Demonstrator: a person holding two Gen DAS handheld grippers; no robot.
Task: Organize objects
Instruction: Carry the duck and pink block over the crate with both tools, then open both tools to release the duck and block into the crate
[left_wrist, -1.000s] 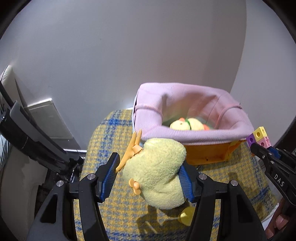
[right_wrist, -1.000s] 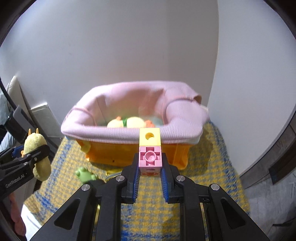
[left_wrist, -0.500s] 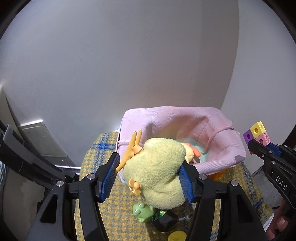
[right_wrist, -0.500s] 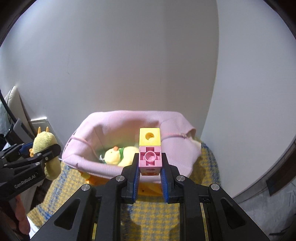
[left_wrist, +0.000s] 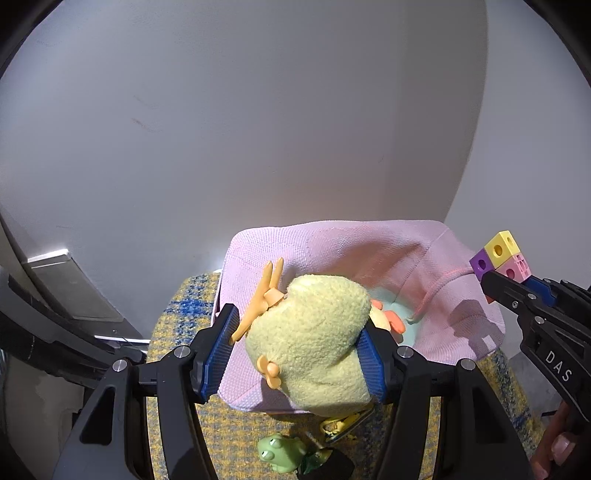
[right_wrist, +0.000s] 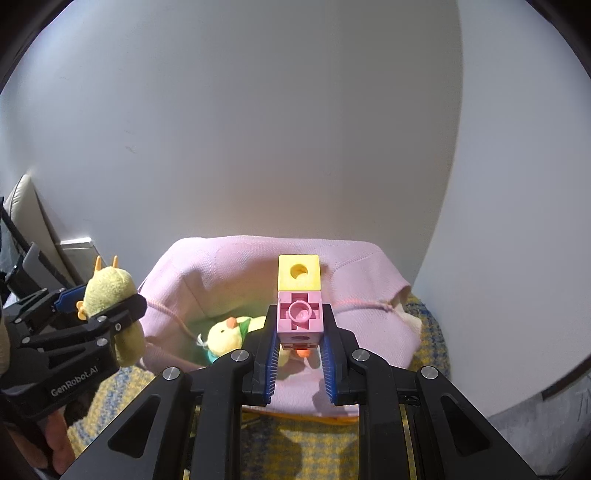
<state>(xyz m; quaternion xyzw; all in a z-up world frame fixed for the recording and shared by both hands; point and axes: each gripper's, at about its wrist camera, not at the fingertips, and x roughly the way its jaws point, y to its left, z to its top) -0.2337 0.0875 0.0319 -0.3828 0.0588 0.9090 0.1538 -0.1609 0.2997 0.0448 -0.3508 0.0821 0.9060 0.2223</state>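
Above the pink-lined basket (left_wrist: 332, 243) we hold both grippers. Left gripper (left_wrist: 299, 350): jaws clenched on a yellow plush toy (left_wrist: 310, 343) with orange feet, hanging over the basket's near-left rim. From the right wrist view the same toy (right_wrist: 107, 288) sits at the basket's left side, clear of the lining (right_wrist: 229, 266).

Right gripper (right_wrist: 300, 354): jaws clamped on the pink block (right_wrist: 300, 314) of a block cluster, a yellow block (right_wrist: 298, 272) stacked beyond it. In the left view a purple block (left_wrist: 482, 264) joins them, all held over the basket's right rim.

Inside the basket we see a yellow chick plush (right_wrist: 223, 334) lying on the bottom. Below the basket's near side, on the yellow-and-blue plaid cloth (left_wrist: 177, 306), stands a small green frog figure (left_wrist: 280, 452).
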